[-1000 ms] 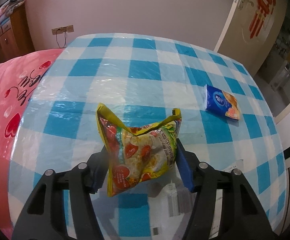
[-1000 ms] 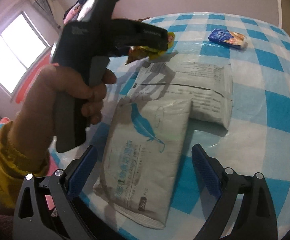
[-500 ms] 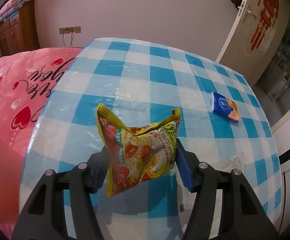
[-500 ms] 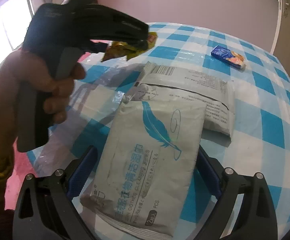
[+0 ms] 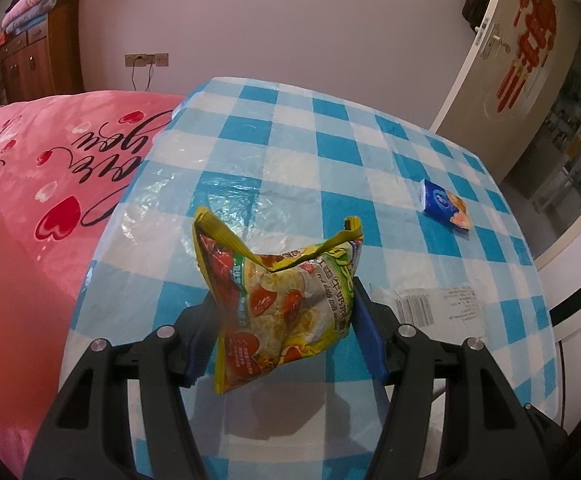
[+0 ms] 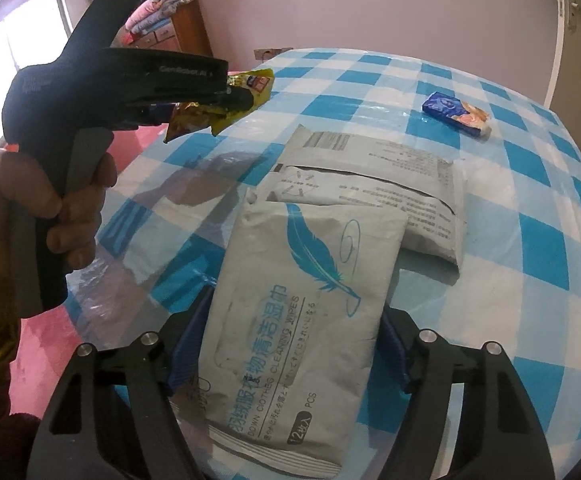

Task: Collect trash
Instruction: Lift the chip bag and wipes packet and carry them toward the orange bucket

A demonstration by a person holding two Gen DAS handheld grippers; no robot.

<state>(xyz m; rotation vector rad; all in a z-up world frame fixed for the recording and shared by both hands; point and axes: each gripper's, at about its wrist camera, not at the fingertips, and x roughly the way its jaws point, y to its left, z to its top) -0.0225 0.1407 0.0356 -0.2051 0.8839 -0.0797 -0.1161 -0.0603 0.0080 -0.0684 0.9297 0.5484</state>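
Wrapper [image 5: 282, 304] bottom hidden between left tool [image 5: 280, 320] pads

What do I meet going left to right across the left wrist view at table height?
Pink heart bedspread → yellow snack bag clamped in the left gripper → barcode label → small blue tissue pack.

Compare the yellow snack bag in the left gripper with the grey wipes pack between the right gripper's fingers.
The snack bag is yellow, crumpled and torn open; the wipes pack is grey, flat and smooth. The left gripper holds the snack bag above the table; whether the wipes pack, between the right gripper's fingers, is lifted is unclear. Both are soft plastic packaging.
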